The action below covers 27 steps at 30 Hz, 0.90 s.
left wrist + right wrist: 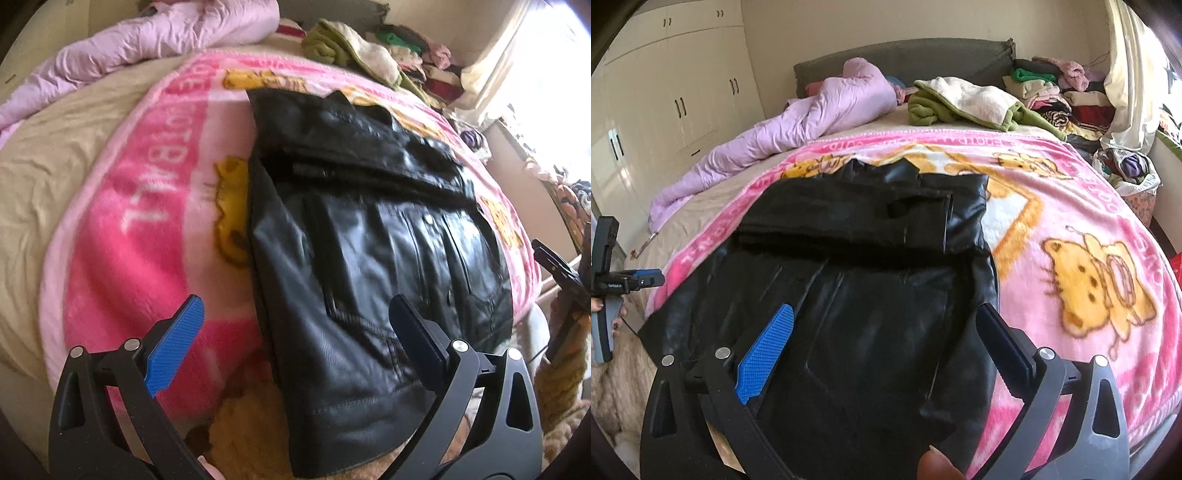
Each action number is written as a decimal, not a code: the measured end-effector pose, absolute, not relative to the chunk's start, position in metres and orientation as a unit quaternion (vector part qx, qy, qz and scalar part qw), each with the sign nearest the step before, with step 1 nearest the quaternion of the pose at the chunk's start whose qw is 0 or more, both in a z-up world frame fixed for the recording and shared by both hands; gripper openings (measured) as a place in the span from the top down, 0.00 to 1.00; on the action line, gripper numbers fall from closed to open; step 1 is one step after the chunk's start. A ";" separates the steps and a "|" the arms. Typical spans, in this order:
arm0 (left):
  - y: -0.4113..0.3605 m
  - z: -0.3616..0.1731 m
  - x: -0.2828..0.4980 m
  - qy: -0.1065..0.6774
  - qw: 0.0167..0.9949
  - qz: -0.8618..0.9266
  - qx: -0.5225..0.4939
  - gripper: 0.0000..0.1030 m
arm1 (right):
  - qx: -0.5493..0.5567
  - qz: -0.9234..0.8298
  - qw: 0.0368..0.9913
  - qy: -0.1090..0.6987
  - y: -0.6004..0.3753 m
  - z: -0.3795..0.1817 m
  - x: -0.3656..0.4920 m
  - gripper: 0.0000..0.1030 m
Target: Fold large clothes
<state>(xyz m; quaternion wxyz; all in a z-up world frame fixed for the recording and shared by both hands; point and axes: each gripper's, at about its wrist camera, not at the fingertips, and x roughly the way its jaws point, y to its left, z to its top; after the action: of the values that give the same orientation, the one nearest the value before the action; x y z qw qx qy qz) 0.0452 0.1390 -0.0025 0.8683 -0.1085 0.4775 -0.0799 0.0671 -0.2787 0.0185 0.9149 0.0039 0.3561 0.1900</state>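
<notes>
now the black jacket [369, 258] lies flat on the pink blanket [140, 206] on the bed, with its sleeves or upper part already folded across as a dark band at the far end (i cannot tell exactly which part this band is). its long axis runs from the near hem toward the headboard [905, 59], so from 6 o'clock to 12 o'clock in both wrist views.

the left gripper [295, 350] is released, the jaws stand wide apart and nothing is between them. in its own view one blue pad hangs over the pink blanket at about 7 o'clock, the other over the jacket at about 5 o'clock, so the jacket's left edge passes between the two fingers. the right gripper [886, 350] is also released and empty; both of its fingers are over the jacket, and the jacket's right edge is just beside its right finger, at about 4 o'clock.

the relation that matters, in my judgement: the near hem is directly below and in front of both tools, and the folded band is ahead at 12 o'clock. so the next fold likely goes along the long axis, hem carried away toward the band. both grippers seem about equally near the hem, each at its own corner; the left one sits already over the edge, the right one may need to move a little toward 4 o'clock. the leather looks stiff and smooth, it may slip from the pads.
</notes>
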 end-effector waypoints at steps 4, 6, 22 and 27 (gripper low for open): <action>0.134 -0.016 0.039 0.498 0.852 -0.109 -0.118 0.09 | 0.002 0.193 0.908 0.372 -0.285 0.010 0.058 0.04; 0.130 -0.024 0.037 0.511 0.844 -0.113 -0.116 0.09 | 0.002 0.194 0.904 0.380 -0.287 0.005 0.055 0.04; 0.118 -0.054 0.045 0.548 0.808 -0.154 -0.150 0.10 | -0.025 0.215 0.865 0.453 -0.312 -0.037 0.016 0.04; 0.119 -0.055 0.043 0.545 0.813 -0.146 -0.145 0.29 | 0.007 0.231 0.833 0.502 -0.322 -0.059 0.010 0.04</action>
<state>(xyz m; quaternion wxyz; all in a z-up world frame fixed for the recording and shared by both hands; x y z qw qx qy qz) 0.0430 0.1187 -0.0550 0.8126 -0.1453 0.5450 -0.1465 0.0101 -0.3221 -0.0590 0.8331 0.0073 0.5024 0.2311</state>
